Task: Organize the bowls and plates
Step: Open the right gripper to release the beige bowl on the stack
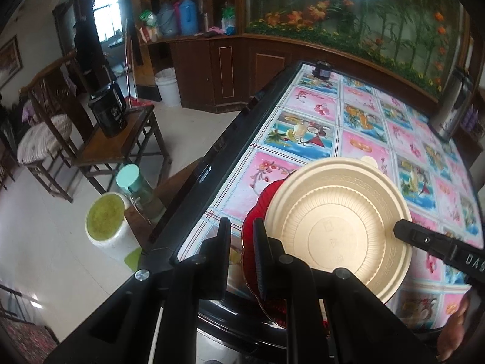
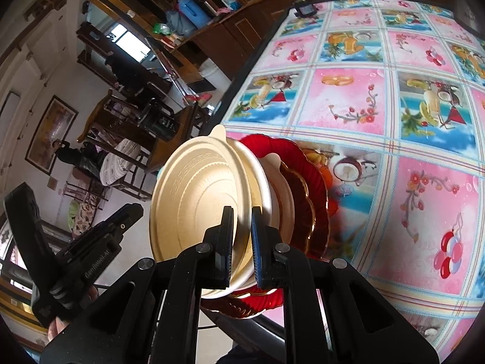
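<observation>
A beige bowl (image 1: 336, 230) sits in a stack on red glass plates (image 1: 254, 212) near the table's front left edge. In the right wrist view the beige bowl (image 2: 194, 194) tops a second beige bowl (image 2: 282, 191) and the red plates (image 2: 315, 182). My right gripper (image 2: 241, 239) is shut on the top bowl's rim; its finger also shows in the left wrist view (image 1: 424, 239). My left gripper (image 1: 241, 251) is open and empty beside the stack's left edge, one finger next to the red plate; it shows in the right wrist view (image 2: 100, 236).
The table (image 1: 357, 139) has a pink and blue patterned cloth and a black rim. A dark small object (image 1: 321, 69) stands at its far end, a metal flask (image 1: 454, 103) at the right. Left of the table are a wooden side table (image 1: 121, 139), a bottle (image 1: 133, 185) and a bucket (image 1: 106, 221).
</observation>
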